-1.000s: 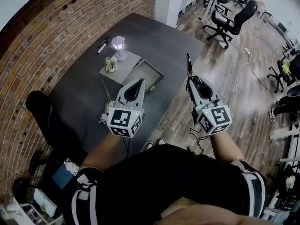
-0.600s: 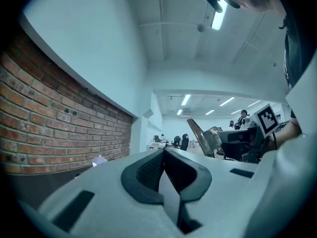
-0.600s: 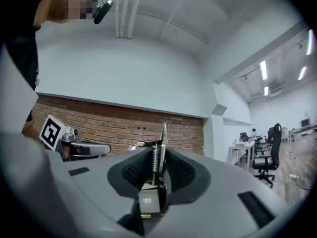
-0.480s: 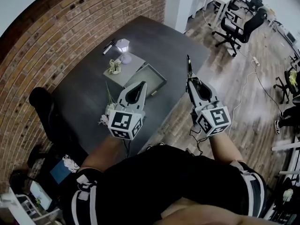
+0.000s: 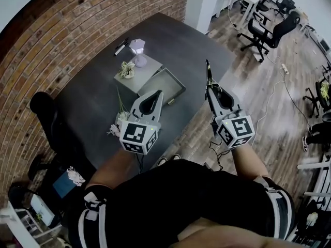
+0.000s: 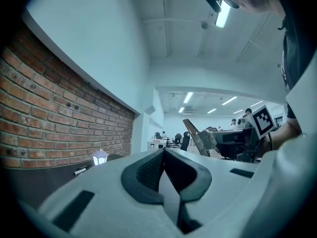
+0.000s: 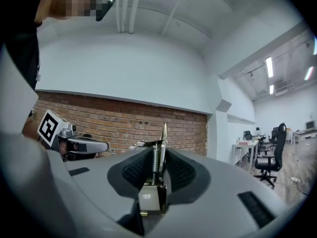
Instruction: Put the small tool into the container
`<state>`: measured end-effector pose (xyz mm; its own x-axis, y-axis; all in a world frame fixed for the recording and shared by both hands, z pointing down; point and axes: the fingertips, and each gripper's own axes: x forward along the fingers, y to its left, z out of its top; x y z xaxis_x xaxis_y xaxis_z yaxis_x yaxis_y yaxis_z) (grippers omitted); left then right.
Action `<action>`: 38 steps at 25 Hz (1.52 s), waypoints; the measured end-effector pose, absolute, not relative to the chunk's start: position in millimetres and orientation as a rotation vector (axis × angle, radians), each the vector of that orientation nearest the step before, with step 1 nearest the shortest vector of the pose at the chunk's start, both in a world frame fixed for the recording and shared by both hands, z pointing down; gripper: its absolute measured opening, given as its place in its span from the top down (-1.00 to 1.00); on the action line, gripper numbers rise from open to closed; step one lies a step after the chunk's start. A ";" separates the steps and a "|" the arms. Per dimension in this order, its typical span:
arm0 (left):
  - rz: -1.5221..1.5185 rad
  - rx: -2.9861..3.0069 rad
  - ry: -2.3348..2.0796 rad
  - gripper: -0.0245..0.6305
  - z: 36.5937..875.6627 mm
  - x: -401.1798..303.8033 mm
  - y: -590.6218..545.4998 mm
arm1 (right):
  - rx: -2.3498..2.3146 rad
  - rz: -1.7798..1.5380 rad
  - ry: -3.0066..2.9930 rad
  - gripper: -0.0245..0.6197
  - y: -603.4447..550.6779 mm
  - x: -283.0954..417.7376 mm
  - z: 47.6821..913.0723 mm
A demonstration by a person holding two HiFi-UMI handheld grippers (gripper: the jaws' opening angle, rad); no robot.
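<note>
Right gripper [image 5: 209,88] clamps the tool [image 5: 208,72], a thin metal piece with a spring, its tip poking out past the jaws. Left gripper [image 5: 156,93] has its jaws together with nothing between them. The container [image 5: 164,81] sits open on the table [image 5: 176,40], just ahead of the left gripper.

- A dark grey rectangular table [image 5: 173,40] stands with one long side against a red brick wall [image 5: 77,30], on a wood-plank floor [image 5: 243,87].
- A flat pale grey square slab [image 5: 139,79] lies near the middle of the table, with a small white lantern [image 5: 137,46] at its far corner and a little dried plant [image 5: 125,69] beside that.
- An open grey rectangular container [image 5: 178,87] lies touching the slab's near-right edge.
- A black-and-white marker pen [image 5: 121,46] lies beyond the slab, near the wall.
- A sprig of white flowers [image 5: 117,124] lies at the near edge.
</note>
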<state>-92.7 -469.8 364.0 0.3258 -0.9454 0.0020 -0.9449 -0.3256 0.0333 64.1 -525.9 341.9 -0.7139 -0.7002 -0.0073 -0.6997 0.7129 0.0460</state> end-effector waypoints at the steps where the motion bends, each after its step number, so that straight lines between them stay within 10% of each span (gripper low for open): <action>1: -0.022 2.526 -1.806 0.90 367.1 -94.1 -470.4 | 1.174 -0.072 -2.895 0.66 -528.2 61.2 343.7; 38: -0.010 2.130 -1.848 0.90 508.7 -181.3 -447.9 | 0.590 -0.194 -2.643 0.66 -585.9 -112.3 512.9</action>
<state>-181.3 -447.9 508.7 0.1628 -0.9657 0.2020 -0.9636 -0.1116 0.2430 -112.3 -585.9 512.9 -0.8202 -0.4334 0.3734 -0.3743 0.9002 0.2226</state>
